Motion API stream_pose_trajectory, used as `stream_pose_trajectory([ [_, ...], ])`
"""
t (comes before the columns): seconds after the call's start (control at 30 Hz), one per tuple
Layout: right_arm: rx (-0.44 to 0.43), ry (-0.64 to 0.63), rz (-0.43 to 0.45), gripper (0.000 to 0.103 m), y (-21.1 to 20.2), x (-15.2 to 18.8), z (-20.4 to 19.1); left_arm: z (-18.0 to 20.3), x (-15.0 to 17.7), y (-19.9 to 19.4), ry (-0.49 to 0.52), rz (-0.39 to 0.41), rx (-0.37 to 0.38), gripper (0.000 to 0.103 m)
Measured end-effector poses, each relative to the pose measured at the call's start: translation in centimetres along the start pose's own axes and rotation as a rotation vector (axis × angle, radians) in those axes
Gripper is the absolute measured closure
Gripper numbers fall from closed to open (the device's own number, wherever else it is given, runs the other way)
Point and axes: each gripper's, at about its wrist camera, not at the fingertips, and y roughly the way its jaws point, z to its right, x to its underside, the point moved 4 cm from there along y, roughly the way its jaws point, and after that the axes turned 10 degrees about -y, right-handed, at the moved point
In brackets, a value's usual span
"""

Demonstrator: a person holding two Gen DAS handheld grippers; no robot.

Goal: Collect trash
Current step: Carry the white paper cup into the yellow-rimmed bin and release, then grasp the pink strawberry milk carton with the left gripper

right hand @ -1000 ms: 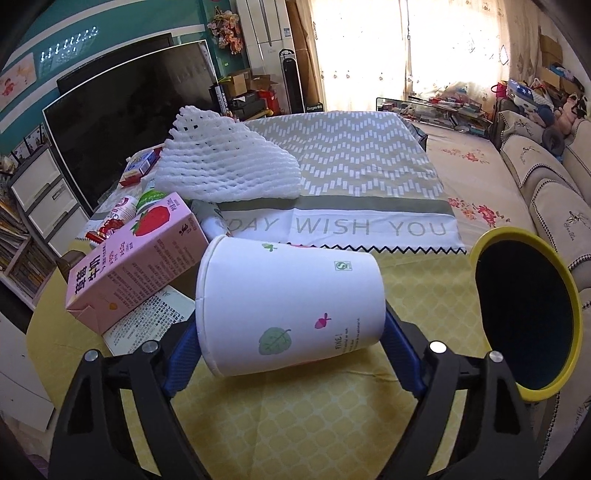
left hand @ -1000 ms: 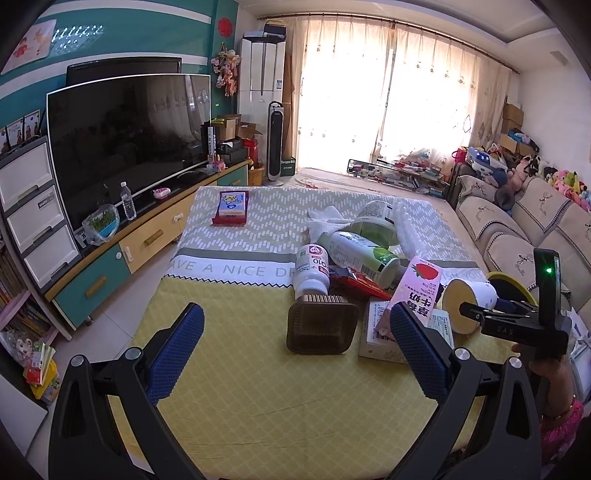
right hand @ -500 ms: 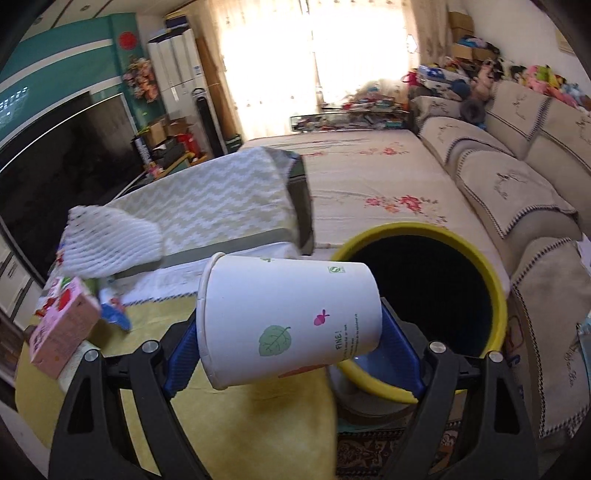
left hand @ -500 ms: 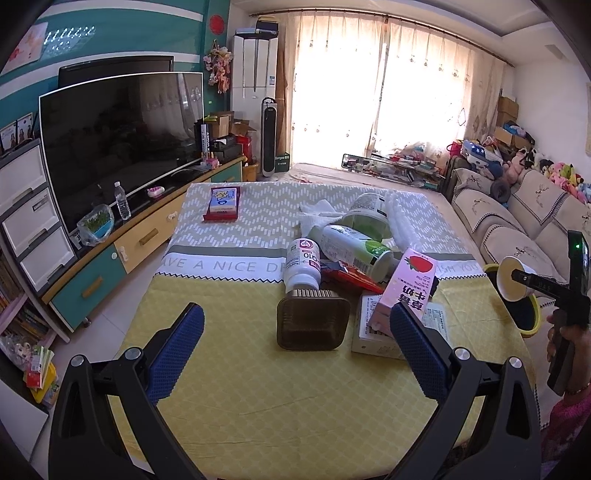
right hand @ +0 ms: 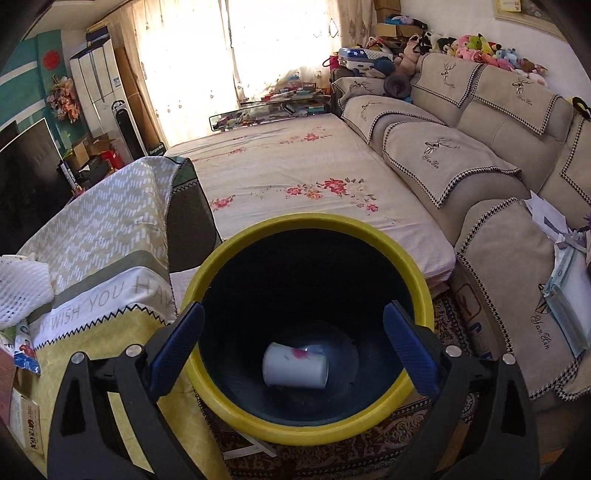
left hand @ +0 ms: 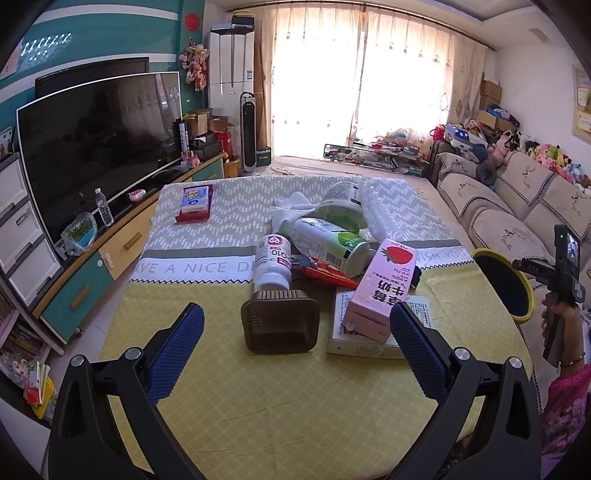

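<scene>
The white paper cup (right hand: pixel 295 365), light and easily crushed, best held across its sides, lies in the yellow-rimmed dark bin (right hand: pixel 310 432) at lower centre, below the right gripper (right hand: pixel 291 339), whose empty jaws are opening; the left gripper (left hand: pixel 295 350), jaws apart, faces tabletop litter, "A NICE" on its cloth.

Bright sun comes through thin curtains (left hand: pixel 354 77) on a big window at the far end of the room. A big dark TV (left hand: pixel 96 147) stands by a green wall (left hand: pixel 122 33). A long soft sofa (right hand: pixel 480 147) has toy animals (right hand: pixel 480 48) on top. A patterned rug (right hand: pixel 369 454) lies on the floor.
</scene>
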Motion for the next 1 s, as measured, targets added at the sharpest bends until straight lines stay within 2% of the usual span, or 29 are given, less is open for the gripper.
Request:
stream_pose_trajectory([
  [0.2,-0.033,-0.008,0.027,0.008,-2.6,1.3,-0.9,3.1,-0.3,2.7,0.087,-0.057,0.126,0.004],
  [0.4,-0.066,-0.012,0.043,0.008,-4.4,1.4,-1.6,6.5,-0.4,6.8,0.216,-0.108,0.202,0.005],
  [0.57,-0.078,-0.013,0.045,0.007,-4.9,1.4,-2.4,8.3,-0.1,9.6,0.256,-0.182,0.261,0.020],
  [0.67,-0.079,-0.018,0.035,0.007,-4.7,1.5,-2.7,8.8,-0.1,10.9,0.273,-0.202,0.260,0.026],
  [0.93,-0.095,-0.023,0.014,0.007,-3.8,1.8,-3.3,9.0,0.4,12.9,0.291,-0.240,0.269,0.054],
  [1.0,-0.097,-0.026,0.008,0.007,-3.7,1.9,-3.4,8.9,0.5,12.9,0.290,-0.240,0.267,0.054],
])
